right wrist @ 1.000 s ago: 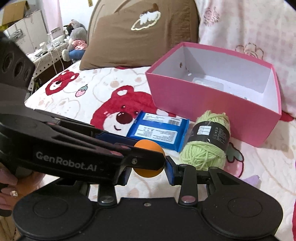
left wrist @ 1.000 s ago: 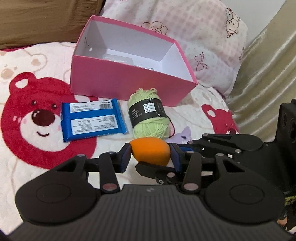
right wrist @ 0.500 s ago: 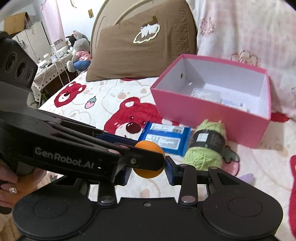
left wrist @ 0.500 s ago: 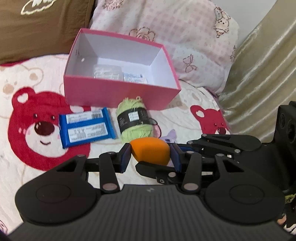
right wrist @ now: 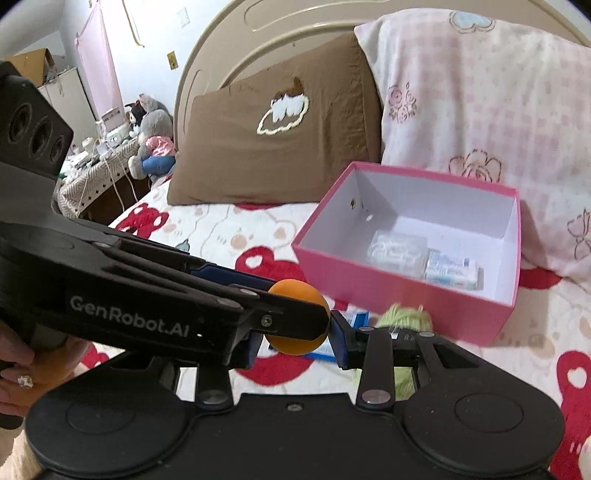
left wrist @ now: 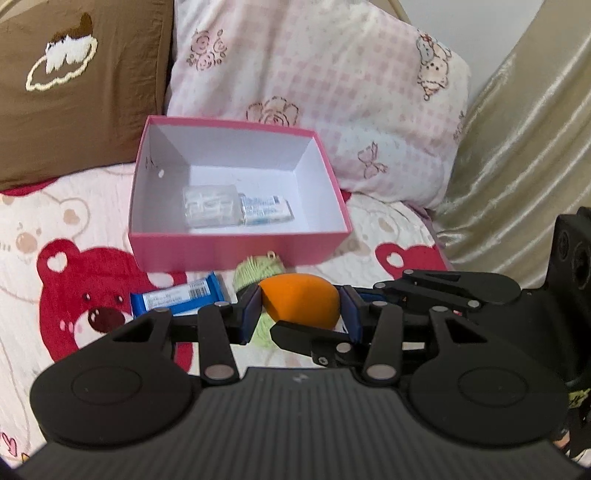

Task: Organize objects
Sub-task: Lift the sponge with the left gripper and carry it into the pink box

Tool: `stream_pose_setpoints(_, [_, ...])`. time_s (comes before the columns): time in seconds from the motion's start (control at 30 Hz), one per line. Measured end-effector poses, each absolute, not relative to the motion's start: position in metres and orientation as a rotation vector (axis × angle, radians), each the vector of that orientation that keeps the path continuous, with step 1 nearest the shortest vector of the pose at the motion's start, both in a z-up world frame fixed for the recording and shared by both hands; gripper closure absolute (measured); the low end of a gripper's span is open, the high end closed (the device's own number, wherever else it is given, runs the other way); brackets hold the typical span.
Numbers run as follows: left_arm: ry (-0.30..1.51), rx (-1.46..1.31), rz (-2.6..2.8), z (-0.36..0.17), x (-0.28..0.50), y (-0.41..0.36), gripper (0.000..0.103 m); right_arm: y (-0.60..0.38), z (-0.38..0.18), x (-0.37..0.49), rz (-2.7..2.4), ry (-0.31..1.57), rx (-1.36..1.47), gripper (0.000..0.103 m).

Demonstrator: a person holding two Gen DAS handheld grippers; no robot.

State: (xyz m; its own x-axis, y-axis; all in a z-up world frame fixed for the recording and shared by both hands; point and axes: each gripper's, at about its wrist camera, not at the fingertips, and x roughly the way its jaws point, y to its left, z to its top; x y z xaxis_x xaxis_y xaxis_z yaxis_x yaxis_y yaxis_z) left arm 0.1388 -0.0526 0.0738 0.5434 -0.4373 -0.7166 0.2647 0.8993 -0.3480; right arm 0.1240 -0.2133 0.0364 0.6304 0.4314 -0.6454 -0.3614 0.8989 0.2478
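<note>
Beige headboard (right wrist: 258,29); brown pillow (right wrist: 273,147), bear-print bedspread (left wrist: 55,229)

Soft, even indoor light fills both views, with only faint shadows. Fisheye bending curves the edges and darkens the corners. The green yarn (right wrist: 406,321) looks smeared by motion blur.

"GenRobot.AI" reads in pale letters along the side of the left gripper (right wrist: 295,325), seen crossing the right wrist view. The blue packet (left wrist: 177,297) carries a white label with a barcode, its print too small to make out, and the small packet in the pink box (left wrist: 236,254) is just as unreadable.
</note>
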Motion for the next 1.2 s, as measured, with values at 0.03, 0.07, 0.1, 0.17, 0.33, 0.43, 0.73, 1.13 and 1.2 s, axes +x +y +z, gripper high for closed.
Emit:
stream_pose_setpoints(0.03, [0.901,-0.201,-0.412,0.077,0.142,-0.054,0.059,-0.215,0.038,0.128,0.455,0.761,0.105,0.06])
stream_pose_setpoints(0.07, [0.895,-0.191,-0.409,0.079,0.145,-0.056,0.059,-0.218,0.039,0.132,0.458,0.761,0.117,0.06])
stream_pose_setpoints(0.1, [0.893,-0.193,-0.411,0.082,0.15,-0.056,0.059,-0.22,0.04,0.137,0.462,0.765,0.135,0.06])
stream_pose_setpoints(0.17, [0.886,-0.202,-0.419,0.086,0.159,-0.057,0.059,-0.223,0.045,0.144,0.454,0.76,0.134,0.06])
stream_pose_setpoints(0.33, [0.838,-0.193,-0.419,0.096,0.184,-0.066,0.059,-0.232,0.056,0.163,0.415,0.725,0.137,0.06])
stream_pose_setpoints(0.43, [0.814,-0.207,-0.399,0.101,0.201,-0.07,0.059,-0.239,0.061,0.181,0.399,0.709,0.138,0.06])
stream_pose_setpoints(0.73, [0.781,-0.222,-0.383,0.092,0.258,-0.072,0.059,-0.251,0.063,0.238,0.389,0.691,0.137,0.06])
stream_pose_setpoints(1.13, [0.843,-0.242,-0.351,0.024,0.326,-0.086,0.059,-0.278,-0.004,0.301,0.355,0.741,0.227,0.06])
stream_pose_setpoints(1.2, [0.84,-0.218,-0.355,0.015,0.337,-0.09,0.059,-0.283,-0.014,0.309,0.345,0.733,0.252,0.06])
